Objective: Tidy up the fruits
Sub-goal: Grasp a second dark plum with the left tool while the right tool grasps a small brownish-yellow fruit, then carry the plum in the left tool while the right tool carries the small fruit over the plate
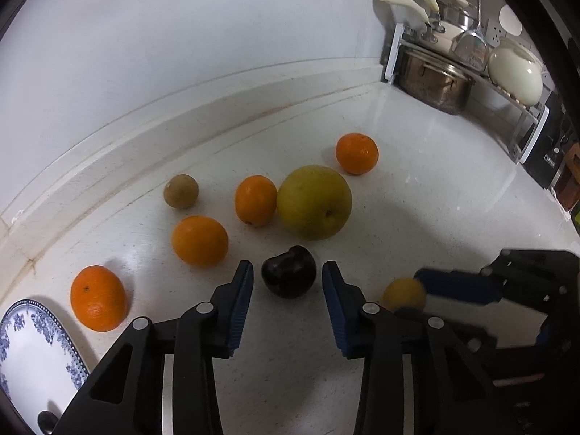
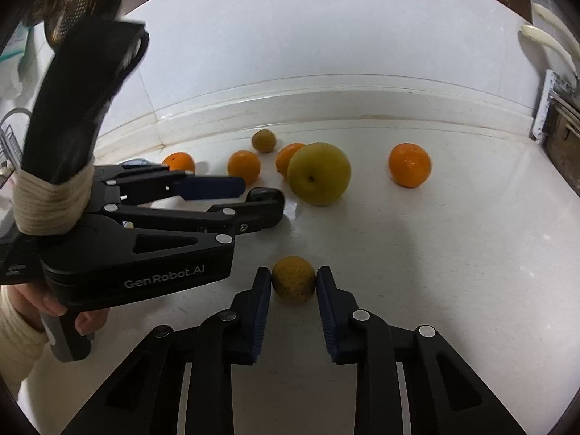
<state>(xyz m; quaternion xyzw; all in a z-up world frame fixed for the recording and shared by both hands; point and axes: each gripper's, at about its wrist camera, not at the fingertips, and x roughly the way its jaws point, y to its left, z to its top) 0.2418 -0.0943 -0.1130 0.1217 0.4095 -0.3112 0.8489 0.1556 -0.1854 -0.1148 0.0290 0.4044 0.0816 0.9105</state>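
Fruits lie on the white counter (image 1: pixel 417 188). My left gripper (image 1: pixel 287 279) is open around a dark plum (image 1: pixel 289 272), one finger on each side, not touching it. My right gripper (image 2: pixel 293 280) is shut on a small yellow-orange fruit (image 2: pixel 293 280) that rests on the counter; it also shows in the left wrist view (image 1: pixel 403 294). Beyond the plum sit a large yellow-green pomelo (image 1: pixel 314 207), several oranges (image 1: pixel 200 240) (image 1: pixel 255 200) (image 1: pixel 357 153) (image 1: pixel 98 298) and a small brown fruit (image 1: pixel 181 191).
A blue-and-white plate (image 1: pixel 32 355) lies at the near left. A rack with pots and pans (image 1: pixel 456 69) stands at the back right corner. A raised ledge and white wall (image 1: pixel 181 54) bound the counter behind the fruits.
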